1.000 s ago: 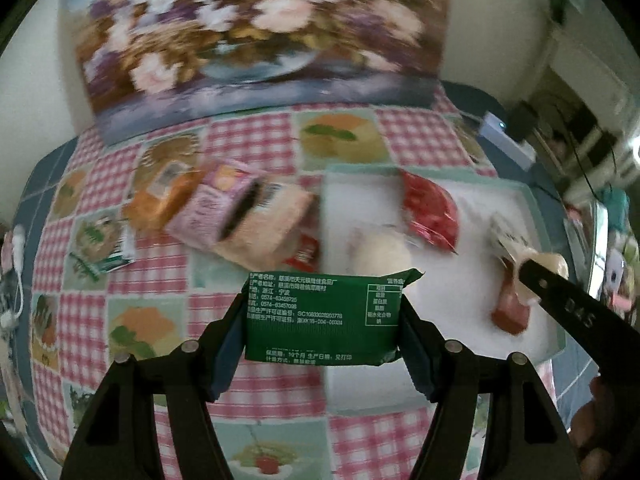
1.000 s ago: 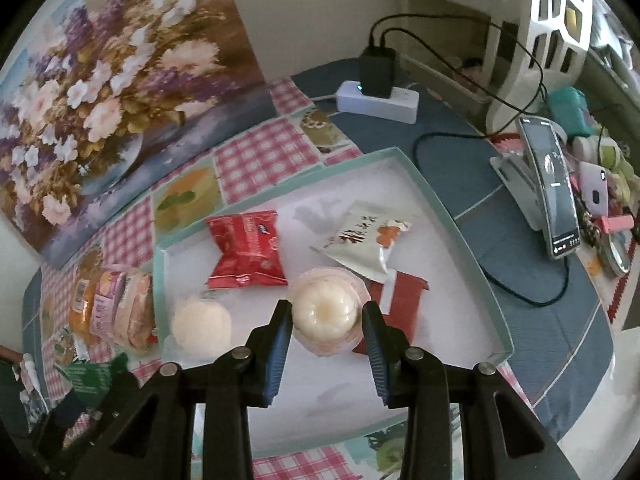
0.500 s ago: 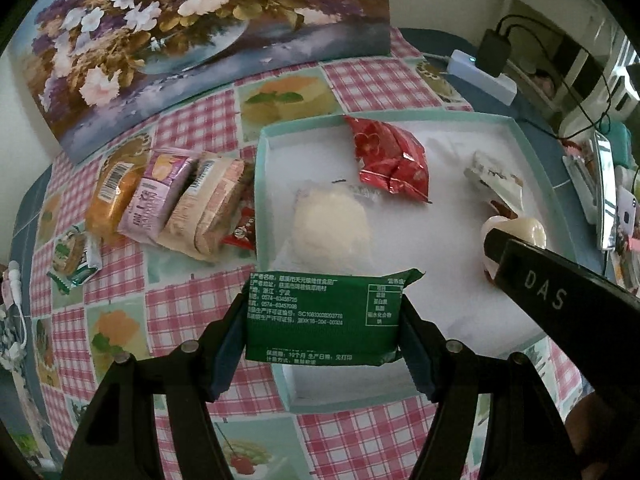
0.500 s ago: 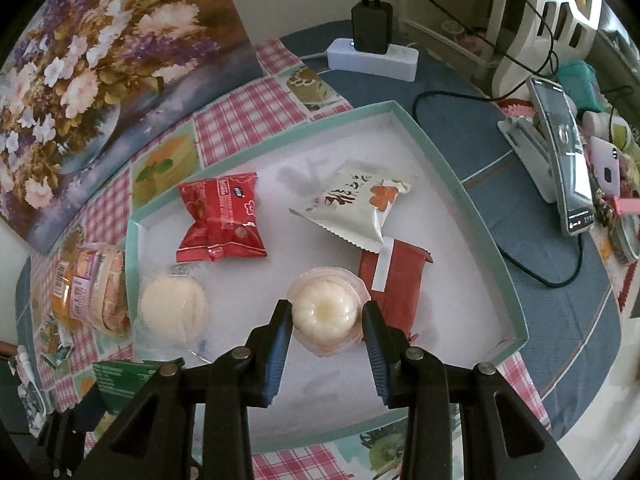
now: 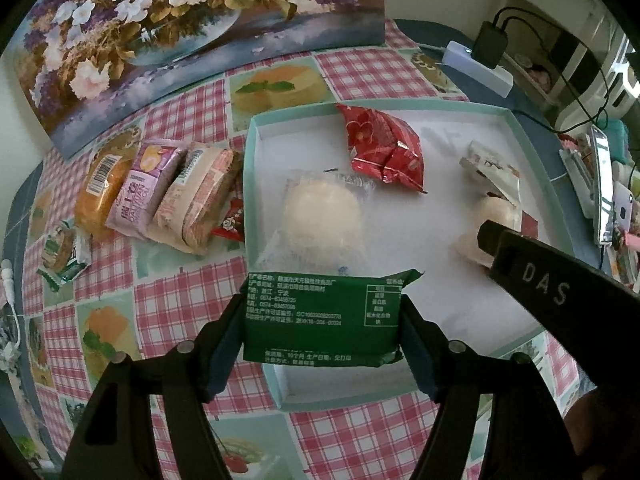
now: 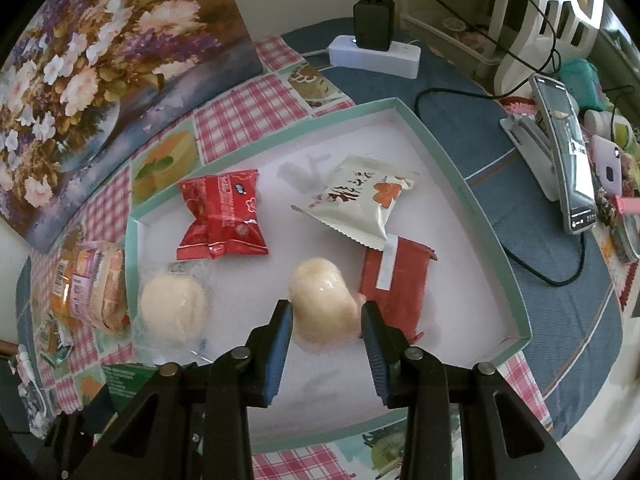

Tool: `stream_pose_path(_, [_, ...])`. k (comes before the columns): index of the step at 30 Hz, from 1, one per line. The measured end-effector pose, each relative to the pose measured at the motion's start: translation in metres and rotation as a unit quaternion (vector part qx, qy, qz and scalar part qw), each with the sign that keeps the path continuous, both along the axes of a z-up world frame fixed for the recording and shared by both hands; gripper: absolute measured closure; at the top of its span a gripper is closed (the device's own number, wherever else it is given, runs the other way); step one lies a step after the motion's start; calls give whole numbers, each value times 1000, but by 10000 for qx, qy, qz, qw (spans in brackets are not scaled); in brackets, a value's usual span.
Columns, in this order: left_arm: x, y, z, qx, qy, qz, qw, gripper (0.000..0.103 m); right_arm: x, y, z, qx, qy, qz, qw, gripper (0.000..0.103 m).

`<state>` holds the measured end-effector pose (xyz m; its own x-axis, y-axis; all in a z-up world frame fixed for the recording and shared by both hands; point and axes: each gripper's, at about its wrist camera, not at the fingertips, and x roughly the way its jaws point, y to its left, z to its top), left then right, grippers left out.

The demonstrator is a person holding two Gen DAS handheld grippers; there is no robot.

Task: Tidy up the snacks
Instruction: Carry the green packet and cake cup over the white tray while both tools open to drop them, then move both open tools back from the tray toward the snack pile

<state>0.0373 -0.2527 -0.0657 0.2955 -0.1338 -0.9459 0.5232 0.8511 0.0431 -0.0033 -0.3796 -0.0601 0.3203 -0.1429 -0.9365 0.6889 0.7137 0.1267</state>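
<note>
My left gripper (image 5: 322, 312) holds a green snack packet (image 5: 320, 320) over the near left corner of the teal-rimmed white tray (image 5: 250, 184). Its jaws are opening, but the pads still touch the packet's ends. My right gripper (image 6: 327, 312) is shut on a cream jelly cup (image 6: 322, 304), which is tilted low over the tray floor. In the tray lie a red packet (image 6: 220, 216), a round cream cake in clear wrap (image 6: 172, 308), a white packet (image 6: 360, 204) and a dark red packet (image 6: 396, 280).
Left of the tray lie wrapped breads (image 5: 132, 192), a small red candy (image 5: 230, 220) and a green-white packet (image 5: 62, 248). A flower painting (image 5: 180, 20) leans at the back. A power strip (image 6: 376, 54), cables and a phone on a stand (image 6: 564, 152) are to the right.
The left gripper has moved with the green packet from beside the tray to over its near left corner. The jelly cup in the right gripper has tipped over to a slant.
</note>
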Motion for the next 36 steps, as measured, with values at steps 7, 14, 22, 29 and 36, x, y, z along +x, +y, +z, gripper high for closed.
stream_pose_path(7, [0, 1, 6, -102, -53, -12, 9999, 17, 1, 0, 0, 50, -17, 49, 10000, 63])
stream_pose_path(14, [9, 12, 5, -121, -2, 235, 9996, 17, 1, 0, 1, -34, 8, 49, 10000, 63])
stream_pose_path(22, [31, 40, 8, -296, 51, 858, 9959, 17, 2, 1, 2, -62, 35, 108, 9999, 64])
stream_pose_path(29, [61, 101, 7, -296, -70, 1940, 9805, 5, 13, 24, 5, -216, 35, 388, 9990, 29])
stream_pose_path(36, [80, 163, 2, -426, -52, 2872, 9569, 4, 32, 70, 11, -263, -296, 1136, 9927, 9])
